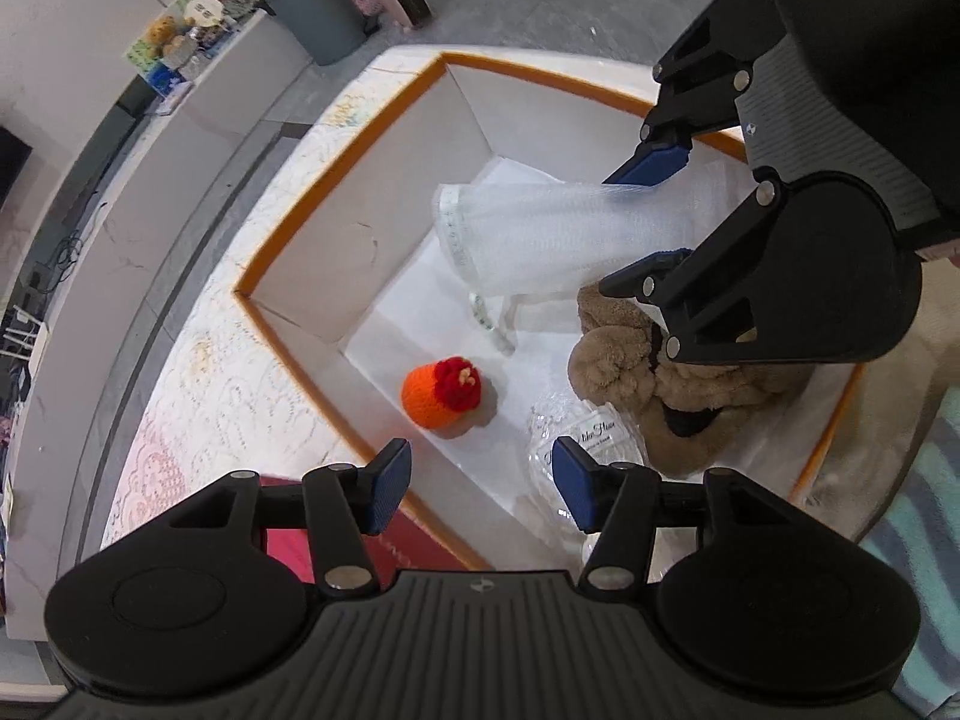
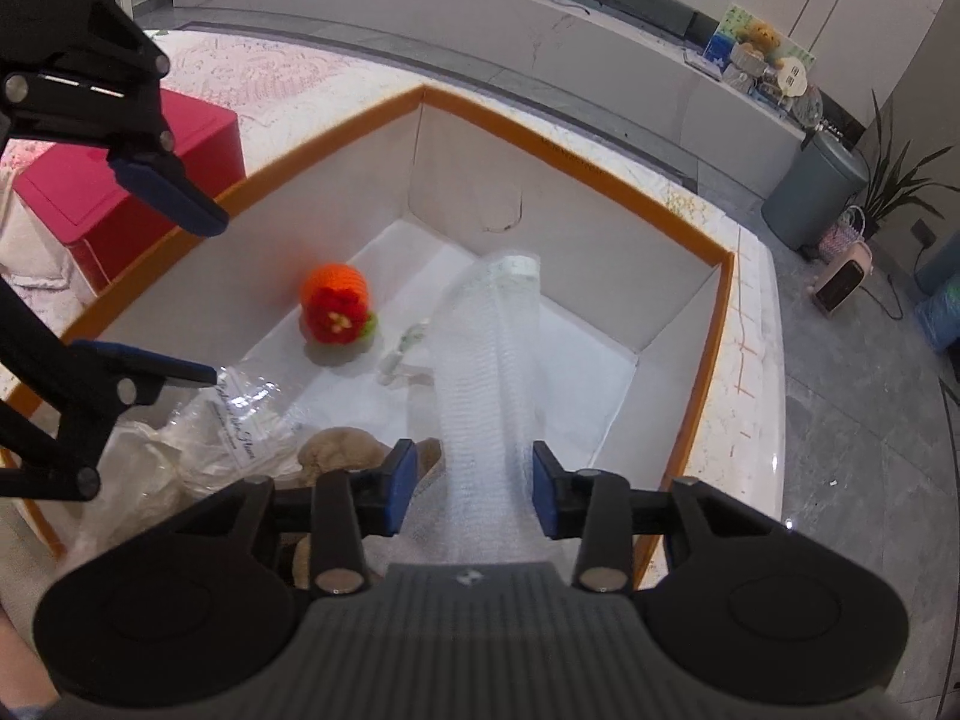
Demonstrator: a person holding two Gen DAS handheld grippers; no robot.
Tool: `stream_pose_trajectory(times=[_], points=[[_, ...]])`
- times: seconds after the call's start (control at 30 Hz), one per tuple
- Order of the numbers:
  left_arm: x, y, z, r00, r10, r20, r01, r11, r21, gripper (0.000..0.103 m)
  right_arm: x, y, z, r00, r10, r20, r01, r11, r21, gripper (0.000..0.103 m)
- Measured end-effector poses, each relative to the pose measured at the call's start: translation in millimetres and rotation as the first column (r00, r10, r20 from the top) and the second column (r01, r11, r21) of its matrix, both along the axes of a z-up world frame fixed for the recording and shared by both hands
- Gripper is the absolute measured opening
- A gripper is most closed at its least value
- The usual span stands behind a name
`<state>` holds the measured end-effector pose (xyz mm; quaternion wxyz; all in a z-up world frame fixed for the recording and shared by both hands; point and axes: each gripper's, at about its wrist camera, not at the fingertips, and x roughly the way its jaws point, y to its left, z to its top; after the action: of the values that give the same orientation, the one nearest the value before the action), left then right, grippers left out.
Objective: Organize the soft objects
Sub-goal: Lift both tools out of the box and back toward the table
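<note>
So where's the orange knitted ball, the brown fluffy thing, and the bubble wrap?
Orange knitted ball (image 1: 433, 397): left wrist view, on its orange side.
Brown fluffy thing (image 1: 612, 354): left wrist view, on its rounded left part.
Bubble wrap (image 2: 486, 372): right wrist view, on the middle of the strip.

A home living room: grey tiled floor (image 2: 852, 420), a long marble ledge (image 2: 540, 48) holding plush toys (image 2: 759, 36), a potted plant (image 2: 894, 174), a small pink heater (image 2: 843, 279).

Orange knitted ball (image 1: 443, 391) with red flower on box floor, tan plush (image 1: 624, 360) nearby, white foam sheet (image 2: 486, 372) draped
</note>
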<state>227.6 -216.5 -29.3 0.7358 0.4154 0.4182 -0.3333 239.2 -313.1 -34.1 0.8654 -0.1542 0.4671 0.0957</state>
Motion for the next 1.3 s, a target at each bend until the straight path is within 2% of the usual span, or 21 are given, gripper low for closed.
stream_pose_trajectory(times=[0.2,0.33,0.43,0.67,0.87,1.03,1.3], points=[[-13.9,34.6,27.0,0.997,0.08,0.01,-0.078,0.989,-0.128,0.064,-19.9,9.6,22.7,0.997,-0.017,0.077,0.015,0.999,0.028,0.048],[-25.6,62.9,39.6,0.989,0.15,0.015,-0.143,0.966,-0.215,0.064,-38.1,26.2,37.7,0.989,-0.012,0.144,0.006,0.999,0.043,0.052],[-34.9,85.4,46.5,0.977,0.215,0.015,-0.202,0.938,-0.282,0.064,-51.7,42.3,47.2,0.98,-0.008,0.201,-0.004,0.998,0.059,0.055],[-48.5,140.8,52.3,0.923,0.385,-0.003,-0.356,0.853,-0.382,0.064,-75.2,83.6,53.2,0.956,0.002,0.293,-0.04,0.992,0.123,0.058],[-56.9,189.4,53.6,0.859,0.511,-0.02,-0.469,0.77,-0.432,0.064,-85.1,123.3,50.7,0.944,0.017,0.331,-0.084,0.978,0.19,0.059],[-65.6,228.9,46.4,0.818,0.573,-0.047,-0.534,0.726,-0.433,0.064,-86.9,154.0,43.5,0.943,0.023,0.333,-0.112,0.961,0.251,0.06],[-81.8,293.9,37.3,0.771,0.633,-0.069,-0.589,0.668,-0.455,0.063,-87.5,207.5,24.8,0.933,0.026,0.359,-0.145,0.939,0.311,0.059]])
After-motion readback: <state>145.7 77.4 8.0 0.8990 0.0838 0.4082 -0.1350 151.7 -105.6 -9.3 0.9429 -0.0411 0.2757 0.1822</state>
